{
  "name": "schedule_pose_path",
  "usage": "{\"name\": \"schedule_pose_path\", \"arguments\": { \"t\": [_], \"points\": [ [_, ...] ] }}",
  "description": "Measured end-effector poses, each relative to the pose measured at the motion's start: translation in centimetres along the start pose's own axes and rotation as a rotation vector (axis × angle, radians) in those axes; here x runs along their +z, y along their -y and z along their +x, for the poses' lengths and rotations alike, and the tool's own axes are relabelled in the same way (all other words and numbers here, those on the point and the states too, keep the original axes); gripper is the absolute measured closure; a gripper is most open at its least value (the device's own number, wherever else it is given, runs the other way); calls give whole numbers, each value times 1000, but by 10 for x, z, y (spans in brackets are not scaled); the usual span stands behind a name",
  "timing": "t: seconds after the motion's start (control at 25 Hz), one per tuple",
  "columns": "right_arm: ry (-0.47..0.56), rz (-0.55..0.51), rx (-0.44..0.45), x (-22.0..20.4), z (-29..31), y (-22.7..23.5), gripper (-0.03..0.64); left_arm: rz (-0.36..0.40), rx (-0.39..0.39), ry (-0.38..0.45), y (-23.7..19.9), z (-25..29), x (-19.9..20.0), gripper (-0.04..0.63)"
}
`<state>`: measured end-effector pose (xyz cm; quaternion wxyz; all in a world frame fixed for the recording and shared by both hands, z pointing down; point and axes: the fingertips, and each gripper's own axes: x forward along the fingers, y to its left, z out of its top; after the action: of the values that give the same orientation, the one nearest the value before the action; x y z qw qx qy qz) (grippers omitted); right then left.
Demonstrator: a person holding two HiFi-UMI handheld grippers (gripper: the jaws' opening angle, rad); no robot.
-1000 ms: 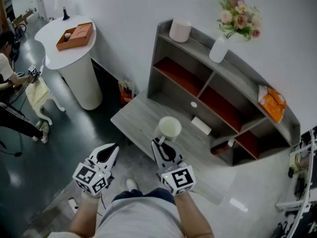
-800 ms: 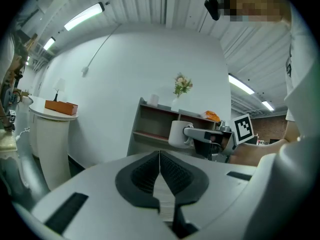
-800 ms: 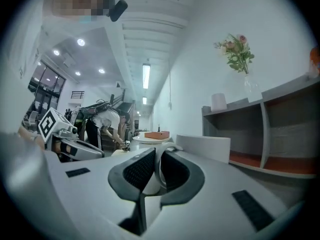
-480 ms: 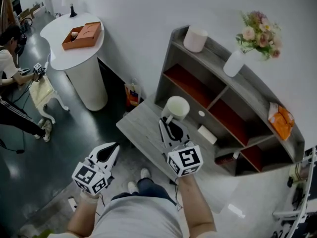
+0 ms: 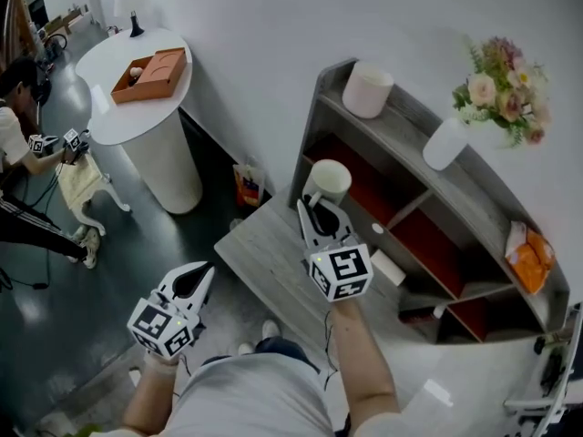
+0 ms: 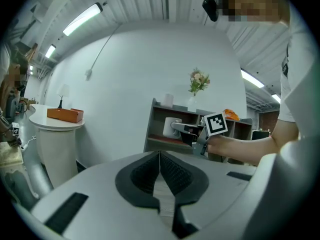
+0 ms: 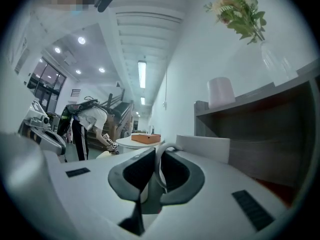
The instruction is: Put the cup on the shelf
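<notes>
A white cup (image 5: 329, 179) hangs in the air at the mouth of the upper left compartment of the grey shelf (image 5: 407, 131), above its red floor. My right gripper (image 5: 314, 209) is shut on the cup's handle. In the right gripper view the handle loop sits between the jaws of that gripper (image 7: 159, 171), with the cup's body (image 7: 205, 146) beyond and the shelf top (image 7: 250, 101) on the right. My left gripper (image 5: 201, 272) is held low at the left, shut and empty. In the left gripper view its jaws meet (image 6: 160, 160), and the cup (image 6: 169, 127) shows far off.
On the shelf top stand a pale cylinder (image 5: 367, 89), a white vase of flowers (image 5: 445, 143) and an orange packet (image 5: 528, 255). A small white box (image 5: 392, 267) lies on the low grey board (image 5: 264, 253). At far left are a white pedestal table (image 5: 146, 107) with an orange box (image 5: 150, 66), and a person (image 5: 18, 107).
My right gripper has carried the cup up and forward, from above the low board to the upper left compartment's mouth. The left gripper has stayed low and shut.
</notes>
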<state>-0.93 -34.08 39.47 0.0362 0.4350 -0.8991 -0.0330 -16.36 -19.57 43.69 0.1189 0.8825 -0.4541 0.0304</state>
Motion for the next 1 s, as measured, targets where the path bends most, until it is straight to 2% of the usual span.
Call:
{"name": "schedule_pose_path", "arguments": {
  "t": [0.56, 1.0],
  "points": [
    [-59, 14, -11, -25, 76, 82, 572, -8, 55, -38, -31, 63, 12, 578],
    [-114, 49, -43, -45, 105, 112, 572, -18, 94, -54, -48, 80, 7, 578]
  ]
}}
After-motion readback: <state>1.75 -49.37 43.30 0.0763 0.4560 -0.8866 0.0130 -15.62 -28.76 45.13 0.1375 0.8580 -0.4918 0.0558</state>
